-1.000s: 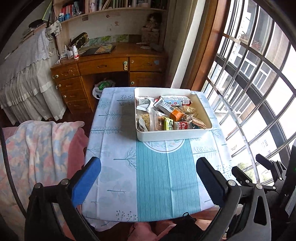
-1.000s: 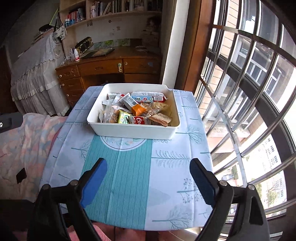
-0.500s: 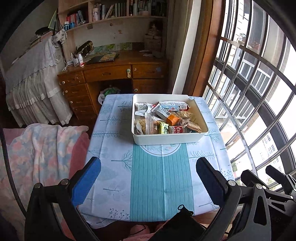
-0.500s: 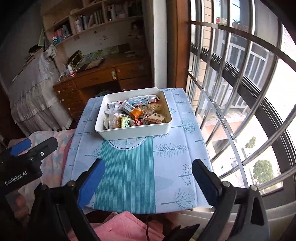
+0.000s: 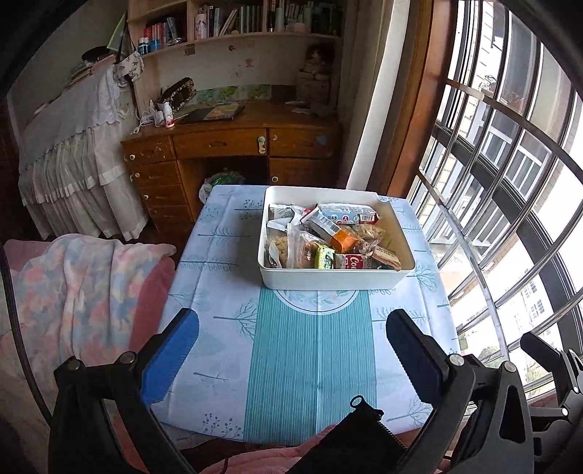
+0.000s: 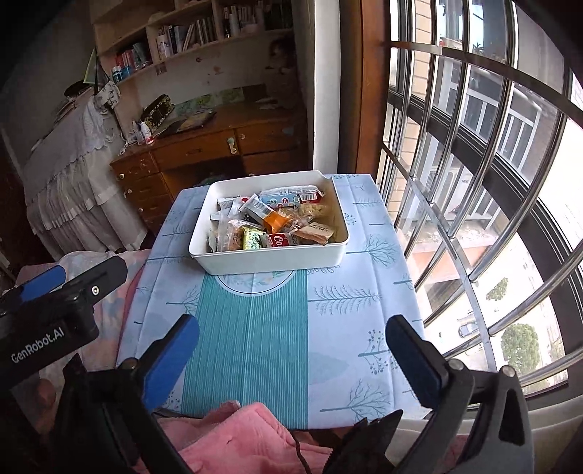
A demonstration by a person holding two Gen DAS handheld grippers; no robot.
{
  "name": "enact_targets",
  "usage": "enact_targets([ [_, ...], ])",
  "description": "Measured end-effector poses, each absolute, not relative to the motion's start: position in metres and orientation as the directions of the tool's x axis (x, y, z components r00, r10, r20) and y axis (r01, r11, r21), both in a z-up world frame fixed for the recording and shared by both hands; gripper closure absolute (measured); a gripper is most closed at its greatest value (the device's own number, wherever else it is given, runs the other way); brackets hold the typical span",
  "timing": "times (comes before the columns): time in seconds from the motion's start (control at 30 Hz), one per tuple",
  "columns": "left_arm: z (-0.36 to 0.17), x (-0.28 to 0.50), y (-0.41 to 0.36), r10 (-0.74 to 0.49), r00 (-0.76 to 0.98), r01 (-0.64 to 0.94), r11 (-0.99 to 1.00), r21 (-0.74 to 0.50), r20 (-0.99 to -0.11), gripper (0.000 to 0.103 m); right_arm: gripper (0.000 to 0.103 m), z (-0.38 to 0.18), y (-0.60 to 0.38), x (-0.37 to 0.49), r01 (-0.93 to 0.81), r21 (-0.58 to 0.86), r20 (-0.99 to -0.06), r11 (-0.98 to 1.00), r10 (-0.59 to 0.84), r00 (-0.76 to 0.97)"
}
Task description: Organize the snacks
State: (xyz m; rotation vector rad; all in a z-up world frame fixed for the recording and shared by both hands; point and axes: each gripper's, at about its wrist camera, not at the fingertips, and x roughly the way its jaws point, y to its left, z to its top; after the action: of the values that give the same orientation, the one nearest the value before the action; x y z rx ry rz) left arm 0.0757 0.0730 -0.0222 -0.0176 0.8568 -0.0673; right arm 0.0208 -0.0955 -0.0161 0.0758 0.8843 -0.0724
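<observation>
Blue-padded right gripper hangs over the tablecloth's near edge, jaws just opened wide, nothing between them. Left gripper gapes empty too. White bin of snack packets sits at twelve o'clock.

Bin: smooth matt white plastic. Snacks: glossy crinkled wrappers. Tablecloth: smooth printed sheet. Desk: worn varnished wood.

A wooden desk with drawers stands against the far wall, under a shelf of books. A white frilled cover hangs at its left. The barred window fills the right side, and a flowered blanket lies near the table.
</observation>
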Motion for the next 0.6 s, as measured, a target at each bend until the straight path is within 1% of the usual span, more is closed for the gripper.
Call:
enact_targets([
  [0.6, -0.029, 0.079, 0.064, -0.027, 0.641, 0.047, 0.999, 0.003, -0.767, 0.001, 0.0, -0.027, -0.107, 0.031, 0.09, 0.072, -0.807, 0.993, 0.005, 0.591],
])
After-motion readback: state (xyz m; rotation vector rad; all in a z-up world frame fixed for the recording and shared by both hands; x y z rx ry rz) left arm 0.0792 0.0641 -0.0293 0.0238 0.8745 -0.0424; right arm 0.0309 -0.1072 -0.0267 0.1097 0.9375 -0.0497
